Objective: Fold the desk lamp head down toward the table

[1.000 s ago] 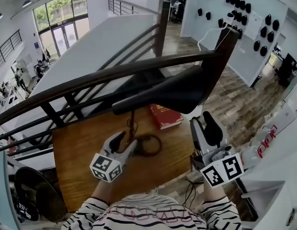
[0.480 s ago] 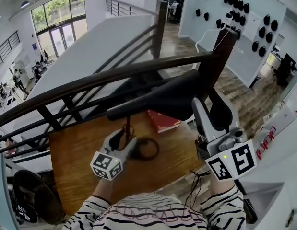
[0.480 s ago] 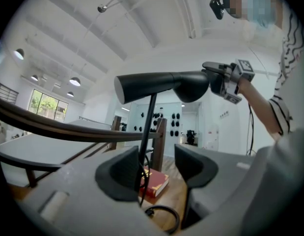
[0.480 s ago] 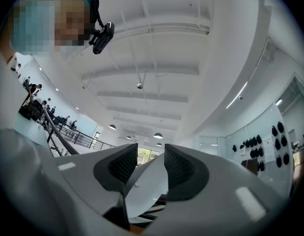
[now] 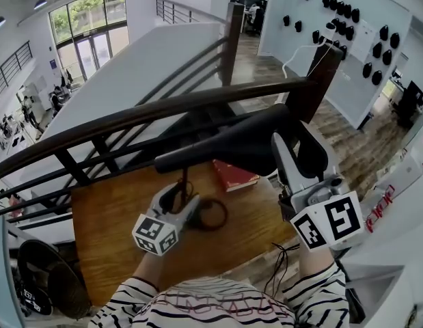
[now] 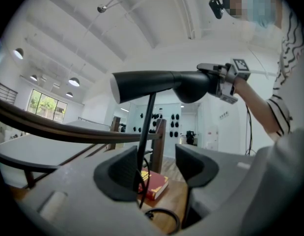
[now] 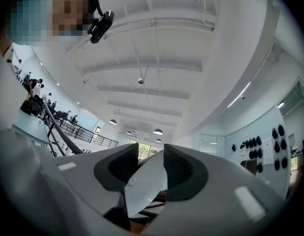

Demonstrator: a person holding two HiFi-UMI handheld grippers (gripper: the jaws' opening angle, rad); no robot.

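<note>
Right fingers [image 7: 120,167] closing on smooth black tapered lamp head [image 5: 232,145]; left fingers [image 6: 121,177] apart around thin stem [image 6: 148,127].

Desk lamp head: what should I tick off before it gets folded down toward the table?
1. Right tool on the lamp head: ok, jaws closing with the head's shell between the pads.
2. Left tool bracing the stem: not ok, the stem stands between jaws that are apart, unclamped.
3. Head not yet folded: ok, it sits about level, high above the table.
4. Landing spot free: cannot tell, a red book lies near the stem.
5. Hinge free to move: cannot tell.
</note>
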